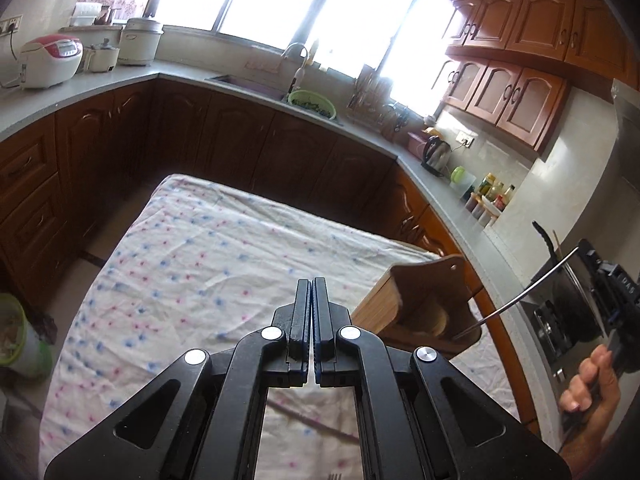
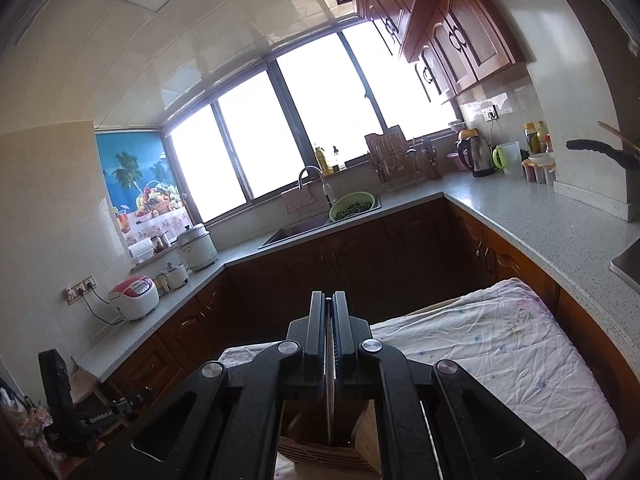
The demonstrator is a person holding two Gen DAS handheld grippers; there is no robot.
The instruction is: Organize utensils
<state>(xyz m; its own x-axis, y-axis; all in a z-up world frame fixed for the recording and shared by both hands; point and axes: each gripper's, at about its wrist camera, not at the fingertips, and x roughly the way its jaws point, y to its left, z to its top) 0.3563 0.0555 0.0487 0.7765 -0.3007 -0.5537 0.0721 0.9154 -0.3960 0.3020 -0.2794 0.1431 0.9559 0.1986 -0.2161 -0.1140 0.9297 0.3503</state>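
A wooden utensil holder (image 1: 424, 304) stands on the cloth-covered table (image 1: 208, 264) to the right of my left gripper (image 1: 312, 284), which is shut and empty above the cloth. My right gripper (image 1: 600, 292) shows at the far right, holding a thin metal utensil (image 1: 516, 302) whose lower end dips into the holder. In the right wrist view my right gripper (image 2: 329, 300) is shut on that metal utensil (image 2: 329, 400), which runs down between the fingers into the wooden holder (image 2: 320, 448) below.
Brown cabinets and a grey counter (image 1: 452, 196) wrap around the table. On it are a kettle (image 1: 436, 154), bottles (image 1: 494, 192), a sink with a green colander (image 1: 312, 104) and rice cookers (image 1: 50, 58). A bin (image 1: 18, 336) stands at the left on the floor.
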